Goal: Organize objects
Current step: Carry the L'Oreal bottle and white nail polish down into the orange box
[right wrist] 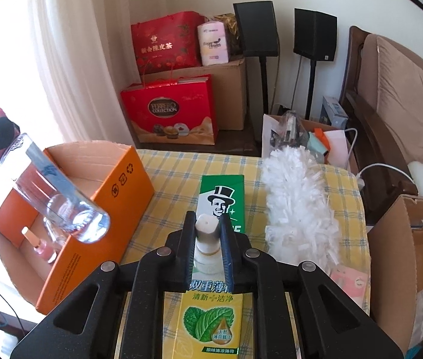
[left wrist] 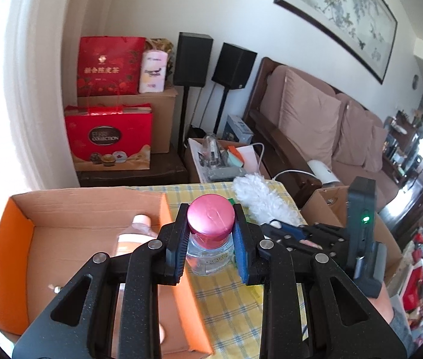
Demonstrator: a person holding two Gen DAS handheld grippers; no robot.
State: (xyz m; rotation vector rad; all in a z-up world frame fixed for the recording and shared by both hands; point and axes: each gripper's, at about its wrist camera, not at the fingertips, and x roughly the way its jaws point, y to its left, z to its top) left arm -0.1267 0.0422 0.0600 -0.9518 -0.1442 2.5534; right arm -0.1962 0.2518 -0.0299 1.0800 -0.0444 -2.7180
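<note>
Claw (right wrist: 207, 236) grips white bottle (right wrist: 206, 233); yellow-checked tablecloth (right wrist: 169, 176); sofa (left wrist: 316, 113); speakers (right wrist: 256, 28)

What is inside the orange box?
In the orange box lies a small pink bottle and a clear bottle. The held clear bottle and the box walls hide the rest.

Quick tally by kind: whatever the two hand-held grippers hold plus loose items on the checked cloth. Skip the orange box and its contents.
Bottles: 2 (pink-capped bottle, white bottle)
Toothpaste carton: 1
Duster: 1
Pink packet: 1
Total: 5
</note>
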